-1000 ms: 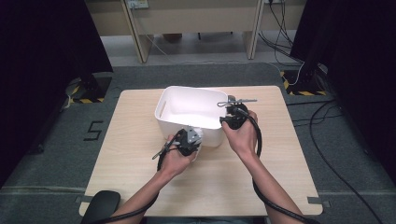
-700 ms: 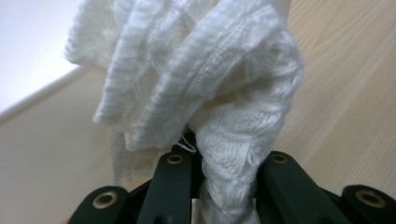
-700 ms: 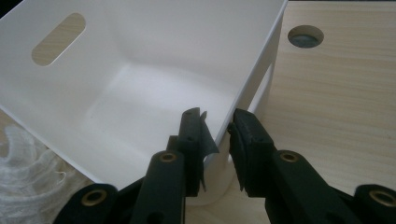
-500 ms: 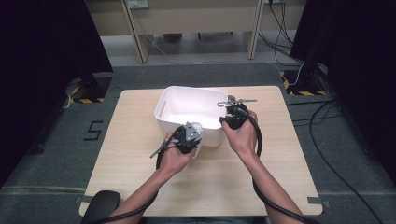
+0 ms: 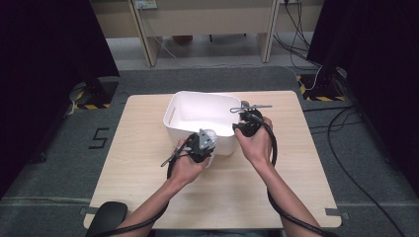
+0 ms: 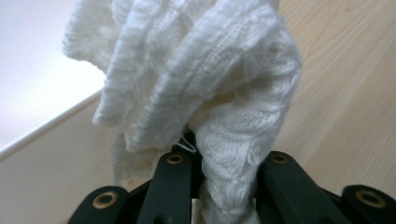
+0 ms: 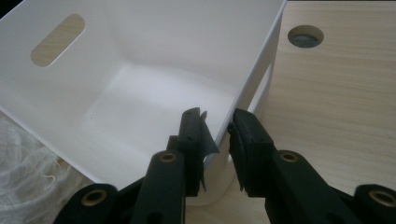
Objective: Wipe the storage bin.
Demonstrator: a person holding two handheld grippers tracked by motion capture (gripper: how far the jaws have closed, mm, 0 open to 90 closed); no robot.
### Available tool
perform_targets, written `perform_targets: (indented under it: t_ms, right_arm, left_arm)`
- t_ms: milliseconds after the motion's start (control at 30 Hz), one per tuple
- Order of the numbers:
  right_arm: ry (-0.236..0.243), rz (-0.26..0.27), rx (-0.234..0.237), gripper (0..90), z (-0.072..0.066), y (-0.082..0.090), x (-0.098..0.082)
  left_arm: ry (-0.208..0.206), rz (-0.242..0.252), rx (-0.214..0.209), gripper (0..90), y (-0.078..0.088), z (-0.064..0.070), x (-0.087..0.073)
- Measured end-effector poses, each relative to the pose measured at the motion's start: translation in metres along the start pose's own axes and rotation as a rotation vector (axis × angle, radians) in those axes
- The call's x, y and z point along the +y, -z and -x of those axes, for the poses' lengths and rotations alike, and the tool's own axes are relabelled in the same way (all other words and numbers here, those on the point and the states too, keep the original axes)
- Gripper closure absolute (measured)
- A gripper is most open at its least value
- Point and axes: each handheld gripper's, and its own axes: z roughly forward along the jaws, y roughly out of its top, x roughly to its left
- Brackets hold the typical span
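Right now the person stands at the near side of the wooden bench (image 5: 148, 163), a gripper in each hand, both working at a white plastic bin (image 5: 190, 111) that sits toward the far middle of the benchtop. The left gripper (image 5: 205, 143) is clenched on a bunched white knitted cloth (image 6: 196, 88); in the left gripper view the fabric wells up from between the two black jaws in thick ribbed folds, pinched tight at its lower end. From above, that cloth (image 5: 210, 134) sits at the bin's near wall, about level with the rim, with pale wood beneath and the bin's white side just beside it.

The right gripper (image 7: 217, 130) is at the bin's near right corner. In the right gripper view its jaws straddle the wall of the bin (image 7: 140, 70), one inside and one outside, closed on the thin white edge. A slot handle (image 7: 57, 39) is cut into the far side wall, and the bottom of the bin is bare. A round cable hole (image 7: 306, 36) shows in the benchtop beyond the bin. A corner of the white cloth (image 7: 28, 172) lies at the lower left of that view, just outside the bin's wall.
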Motion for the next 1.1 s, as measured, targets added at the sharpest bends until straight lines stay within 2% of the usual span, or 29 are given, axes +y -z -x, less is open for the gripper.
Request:
perform_targets:
  t_ms: [600,1100]
  right_arm:
    - [0.000,0.001,0.000,74.8,0.000,0.000,0.000]
    - [0.002,0.001,-0.001,74.8,0.000,0.000,0.000]
  left_arm:
    - [-0.003,0.003,0.000,79.0,-0.003,0.003,-0.001]
    - [-0.008,-0.021,-0.003,79.0,-0.013,0.007,-0.007]
